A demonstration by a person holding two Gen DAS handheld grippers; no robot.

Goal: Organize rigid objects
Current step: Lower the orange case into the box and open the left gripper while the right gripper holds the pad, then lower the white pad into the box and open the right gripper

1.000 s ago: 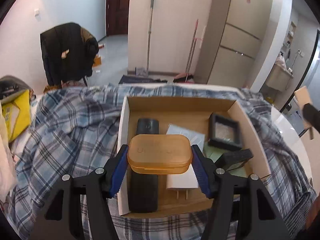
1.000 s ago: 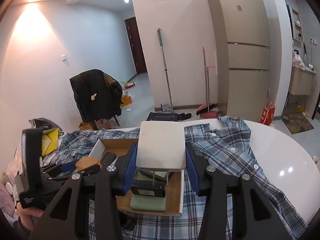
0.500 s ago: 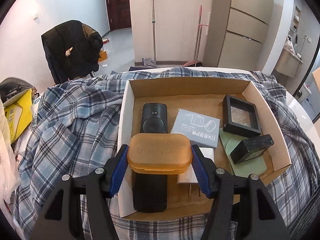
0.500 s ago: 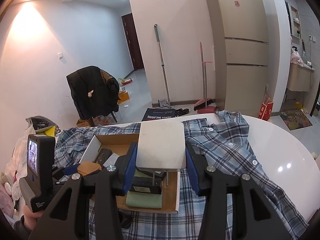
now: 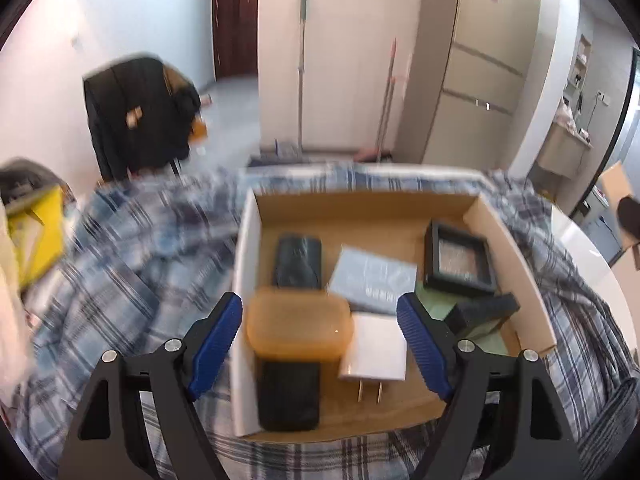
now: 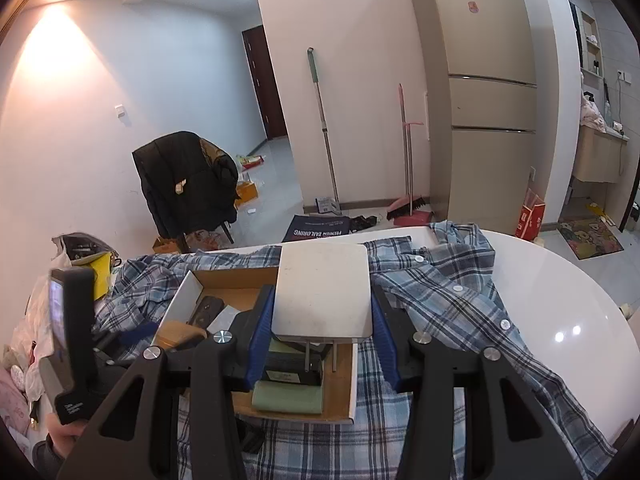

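An open cardboard box (image 5: 246,280) lies on a plaid shirt. An orange plastic case (image 5: 300,326) rests in it, across a black remote (image 5: 298,256). My left gripper (image 5: 320,344) hangs over the box's near-left corner with its jaws opening, and a gap shows on each side of the case. The box also holds a white plug adapter (image 5: 376,348), a pale blue booklet (image 5: 372,280), a black square frame (image 5: 460,258) and a small black block (image 5: 480,312). My right gripper (image 6: 322,320) is shut on a flat white block with two metal pins (image 6: 324,292), above the box's (image 6: 352,380) right part.
The blue plaid shirt (image 6: 448,292) covers much of a round white table (image 6: 560,280). Further off stand a chair with a black jacket (image 6: 184,180), brooms against the wall (image 6: 408,160) and a tall fridge (image 6: 488,100). A hand (image 6: 60,436) holds the left gripper's body at lower left.
My left gripper's jaws have spread and let go of the orange case, which now lies on the remote in the box. The right gripper still holds the white block in place.
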